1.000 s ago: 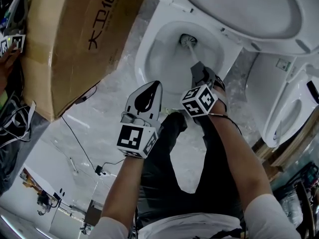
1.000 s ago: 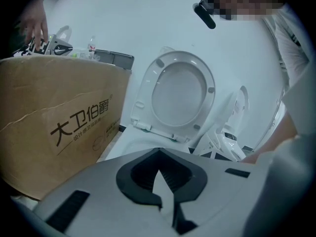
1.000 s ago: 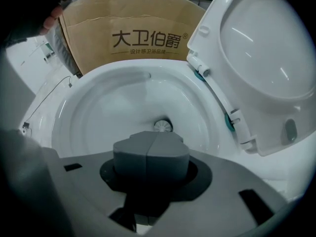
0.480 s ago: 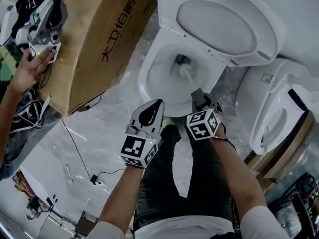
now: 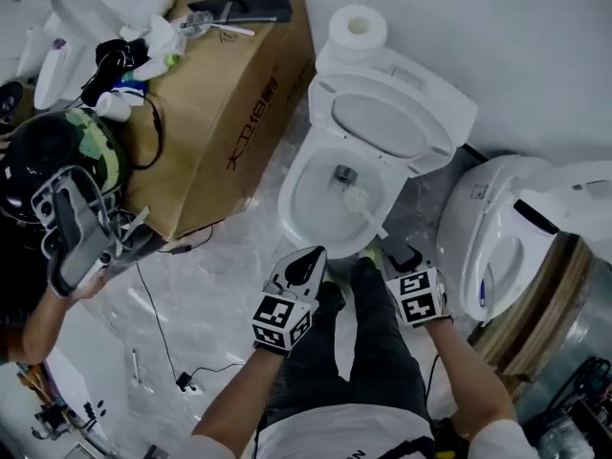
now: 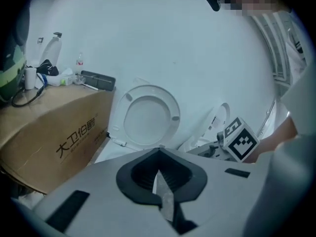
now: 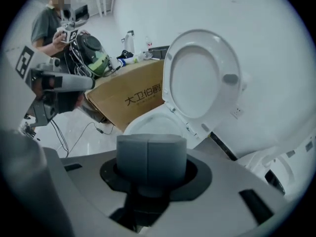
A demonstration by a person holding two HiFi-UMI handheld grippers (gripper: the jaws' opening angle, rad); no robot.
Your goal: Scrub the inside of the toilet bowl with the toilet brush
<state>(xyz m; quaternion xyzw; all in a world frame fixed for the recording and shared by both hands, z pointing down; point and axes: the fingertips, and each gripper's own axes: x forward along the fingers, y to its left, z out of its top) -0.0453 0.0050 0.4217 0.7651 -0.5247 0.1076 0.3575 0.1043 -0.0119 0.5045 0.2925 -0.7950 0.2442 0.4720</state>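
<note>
**Item 1 – toilet bowl** point(image 5: 293, 199): white and open, with the seat and lid point(image 5: 384, 122) raised against the cistern. A toilet paper roll point(image 5: 359, 27) stands on top of the cistern.

**Item 2 – toilet brush** point(image 5: 357, 199): the white bristle head is down inside the bowl, just beside the drain opening. The handle point(image 7: 151, 159) slants up and out over the front rim.

**Item 3 – right claw** point(image 5: 403, 256): clamped on the grey end of the brush handle, which fills the space between its jaws. It is held at the front rim of the bowl.

**Item 4 – left claw** point(image 6: 160, 181): jaws drawn together with nothing between them. It hangs over the floor point(image 5: 220, 266) just in front of the bowl, beside the right claw and apart from the brush.

**Item 5 – cardboard box** point(image 5: 229, 113): stands left of the toilet, with printed characters on its side and bottles and clutter on top.

**Item 6 – second toilet** point(image 5: 507, 247): white, to the right of the first.

**Item 7 – another person** point(image 7: 45, 31): beyond the box, holding a marker-cube device.
</note>
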